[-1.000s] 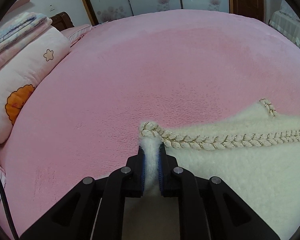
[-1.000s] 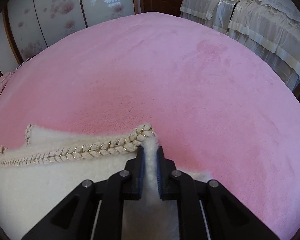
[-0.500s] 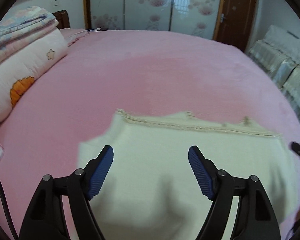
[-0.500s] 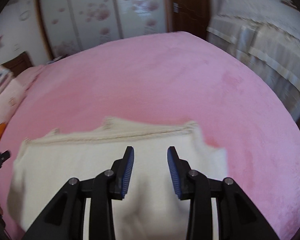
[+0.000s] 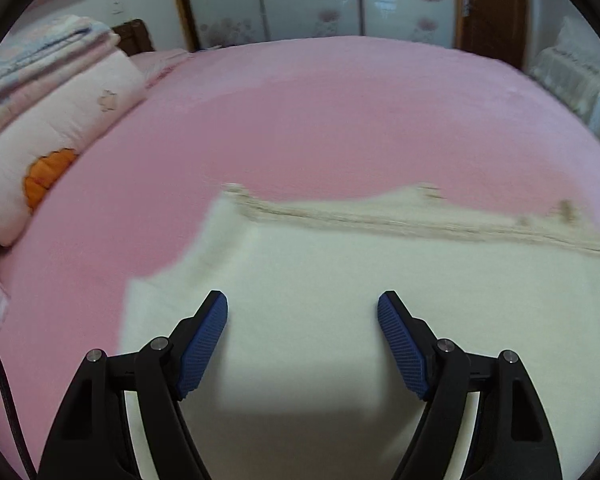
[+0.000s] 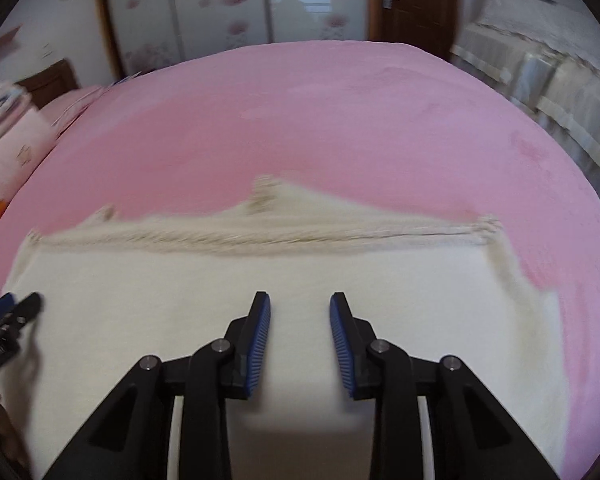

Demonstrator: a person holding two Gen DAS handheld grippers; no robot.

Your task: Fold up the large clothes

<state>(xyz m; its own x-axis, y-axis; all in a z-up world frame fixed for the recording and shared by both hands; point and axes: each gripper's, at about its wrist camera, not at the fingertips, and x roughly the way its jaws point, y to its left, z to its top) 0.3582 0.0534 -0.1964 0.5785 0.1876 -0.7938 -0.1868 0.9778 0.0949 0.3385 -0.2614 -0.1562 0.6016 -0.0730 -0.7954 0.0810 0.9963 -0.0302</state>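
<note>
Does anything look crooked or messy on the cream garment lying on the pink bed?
Mostly tidy. The cream garment lies flat on the pink bed, but behind its braided trim an under layer pokes out in an uneven peak, and the right edge looks ragged. Blur hides finer detail.

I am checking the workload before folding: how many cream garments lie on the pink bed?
1. The cream garment lies flat on the pink bed, near edge, braided trim along its far side. Nothing shows whether another piece lies under it.
</note>
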